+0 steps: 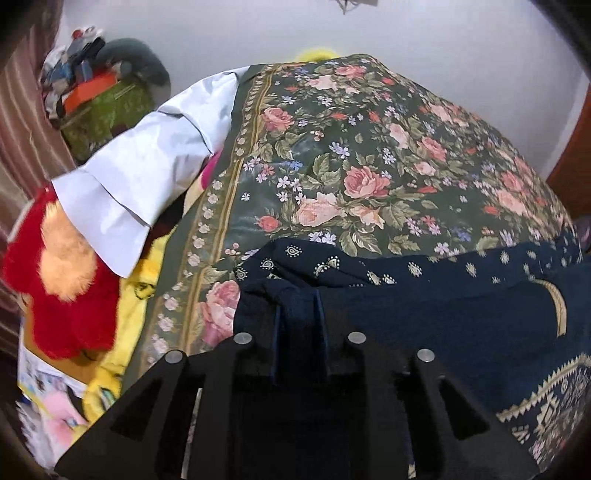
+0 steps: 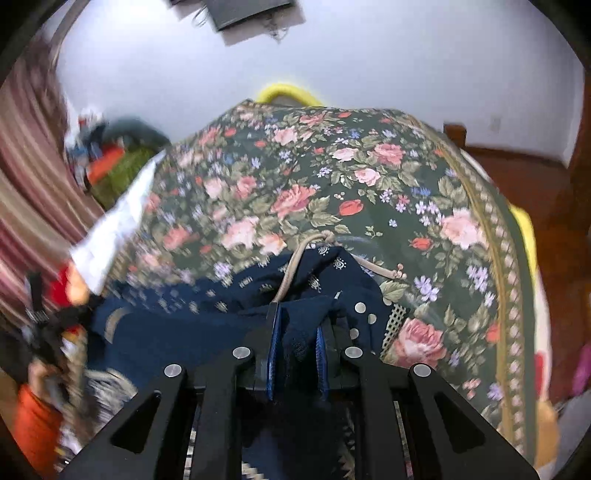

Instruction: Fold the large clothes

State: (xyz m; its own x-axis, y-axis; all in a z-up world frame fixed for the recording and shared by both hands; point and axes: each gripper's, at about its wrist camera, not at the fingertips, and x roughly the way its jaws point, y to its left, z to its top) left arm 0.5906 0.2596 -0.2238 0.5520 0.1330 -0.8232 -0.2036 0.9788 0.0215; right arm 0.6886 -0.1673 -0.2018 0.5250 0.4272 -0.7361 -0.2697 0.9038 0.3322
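Both tongs — left [image 1: 300, 295], right [image 2: 297, 321] — clamp the navy garment [image 1: 424, 314] on the floral bedspread [image 1: 369, 155].

Ahead of the bunched navy patterned garment [image 1: 424, 317], the dark green floral bedspread [image 1: 369, 166] lies bare right up to the white wall [image 1: 406, 33], giving open passage. The left edge is crowded: a pale blue folded shirt [image 1: 140, 173], a red plush toy [image 1: 62, 295] and a green box of clutter [image 1: 107, 107].

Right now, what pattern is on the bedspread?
The bedspread is dark green with pink roses and small flowers, clearest in the left wrist view.
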